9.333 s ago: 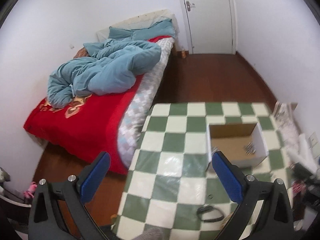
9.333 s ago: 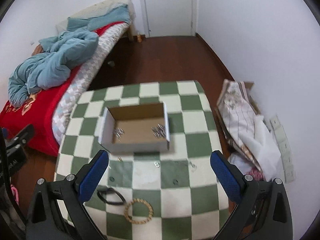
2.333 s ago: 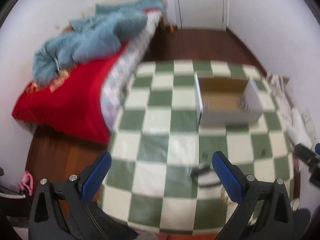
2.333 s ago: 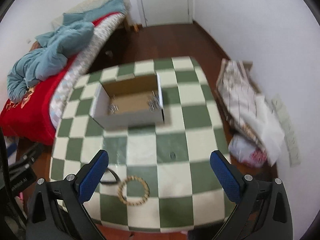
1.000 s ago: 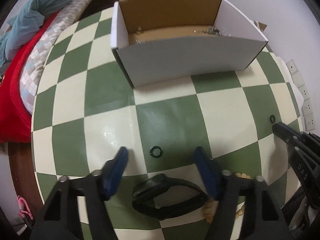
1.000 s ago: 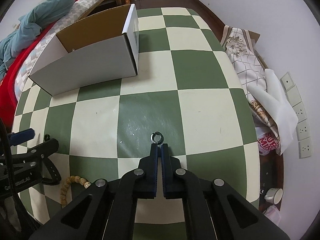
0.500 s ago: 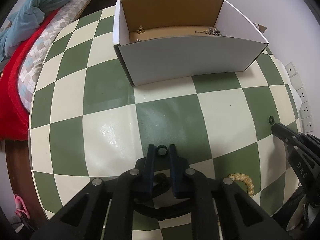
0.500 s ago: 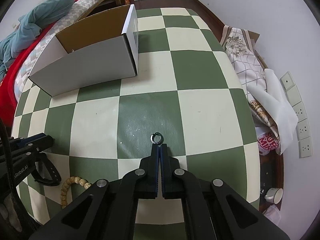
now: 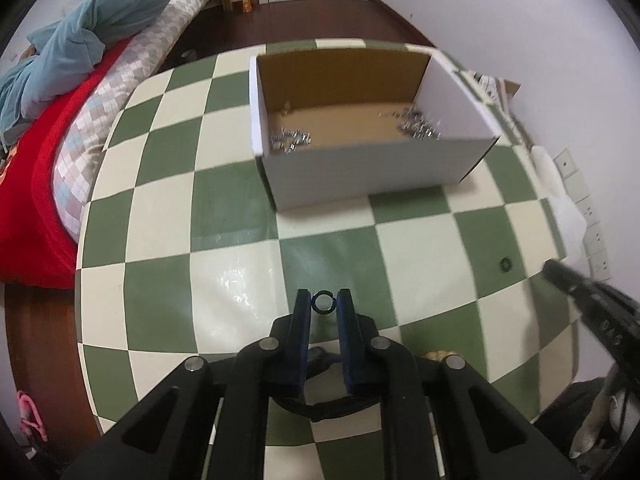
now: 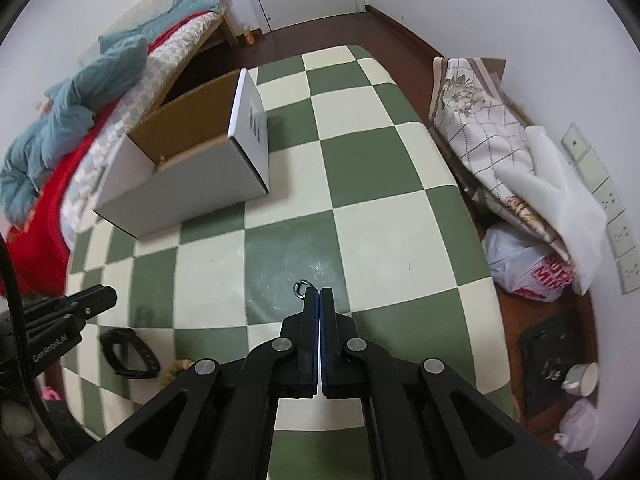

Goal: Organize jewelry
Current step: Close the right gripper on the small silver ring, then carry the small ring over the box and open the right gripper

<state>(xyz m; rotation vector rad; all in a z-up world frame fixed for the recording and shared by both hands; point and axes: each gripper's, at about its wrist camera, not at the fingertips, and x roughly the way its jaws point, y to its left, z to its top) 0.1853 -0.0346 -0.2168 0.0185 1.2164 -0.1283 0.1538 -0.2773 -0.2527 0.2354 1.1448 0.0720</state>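
Note:
My left gripper is shut on a small dark ring held between its blue pads, lifted above the checkered table. My right gripper is shut on another small dark ring that sticks out at its tips. A white cardboard box with silver jewelry inside stands ahead; it also shows in the right wrist view. A black bracelet and a beaded bracelet lie on the table at the near left.
A bed with a red cover and a blue quilt lies left of the table. Folded fabric and bags are piled on the floor at the right by the wall. The right gripper shows at the right edge of the left wrist view.
Both grippers have risen from the table with their rings held. The box now looks farther away and its inside shows more. The left gripper closed on its ring about a second ago.

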